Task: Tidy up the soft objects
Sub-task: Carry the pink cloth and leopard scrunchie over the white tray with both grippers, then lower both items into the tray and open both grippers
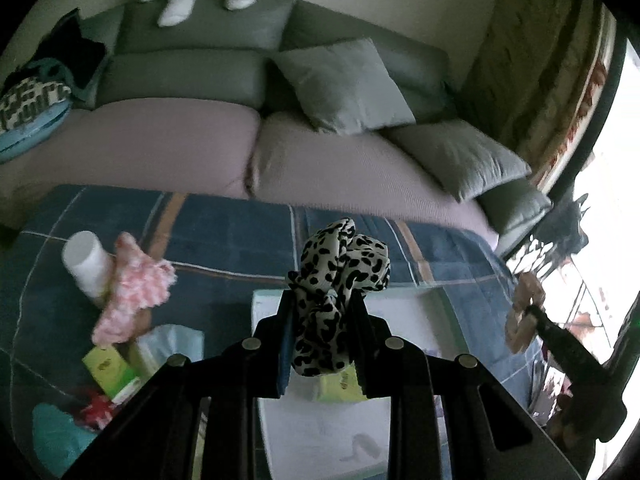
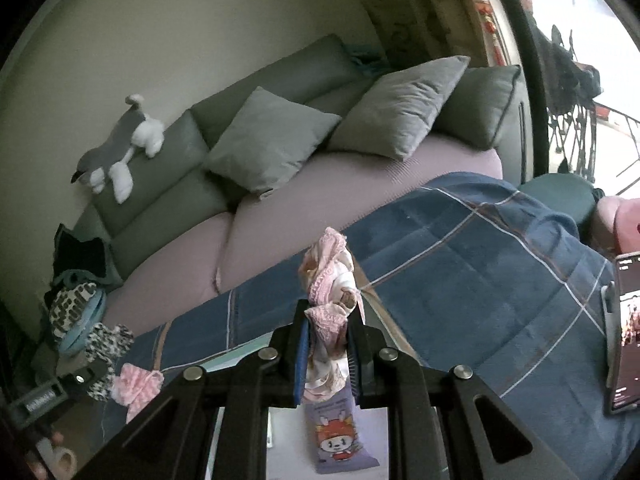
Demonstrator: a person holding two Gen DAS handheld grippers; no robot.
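In the left wrist view my left gripper (image 1: 322,304) is shut on a black-and-white leopard scrunchie (image 1: 344,264), held above a white tray (image 1: 404,308). A fluffy pink scrunchie (image 1: 136,284) lies on the blue plaid cloth (image 1: 224,236) to the left. At the right edge the right gripper (image 1: 532,314) carries a pale pink scrunchie (image 1: 520,320). In the right wrist view my right gripper (image 2: 330,314) is shut on that pink lace-edged scrunchie (image 2: 328,268). The left gripper (image 2: 96,368) with the leopard scrunchie (image 2: 108,344) shows at lower left.
A white bottle (image 1: 86,260), green packets (image 1: 108,368) and a teal cloth (image 1: 56,436) clutter the cloth's left side. A purple cartoon packet (image 2: 336,436) lies in the tray. A phone (image 2: 624,332) stands at right. Behind are a sofa (image 1: 168,140), grey cushions (image 1: 344,88) and a plush dog (image 2: 116,152).
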